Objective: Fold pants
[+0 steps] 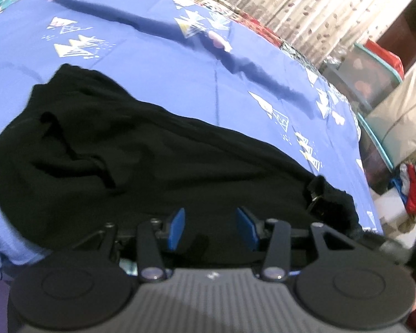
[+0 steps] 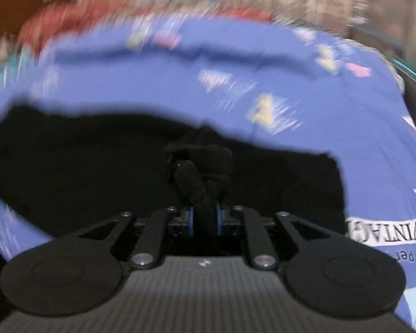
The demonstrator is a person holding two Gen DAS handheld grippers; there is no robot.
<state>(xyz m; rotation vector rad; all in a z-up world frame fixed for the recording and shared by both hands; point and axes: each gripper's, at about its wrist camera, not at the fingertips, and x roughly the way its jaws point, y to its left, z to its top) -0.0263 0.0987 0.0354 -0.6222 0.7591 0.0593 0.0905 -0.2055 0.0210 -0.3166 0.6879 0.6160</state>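
Note:
Black pants [image 1: 141,161] lie bunched on a blue printed bedsheet [image 1: 158,69]. In the left wrist view my left gripper [image 1: 210,222] is open, its blue pads [image 1: 177,226] spread just above the near edge of the pants, with nothing between them. In the right wrist view, which is motion-blurred, my right gripper [image 2: 205,219] is shut on a bunched fold of the black pants [image 2: 199,172], which rises from between the blue pads. The rest of the pants [image 2: 97,166] spreads dark across the sheet [image 2: 180,83] behind.
A metal clasp on the pants [image 1: 316,197] lies at the right end. Past the bed's right edge stand a clear storage bin [image 1: 368,83] and a pile of coloured clothes [image 1: 413,191]. A patterned curtain [image 1: 305,2] hangs behind the bed.

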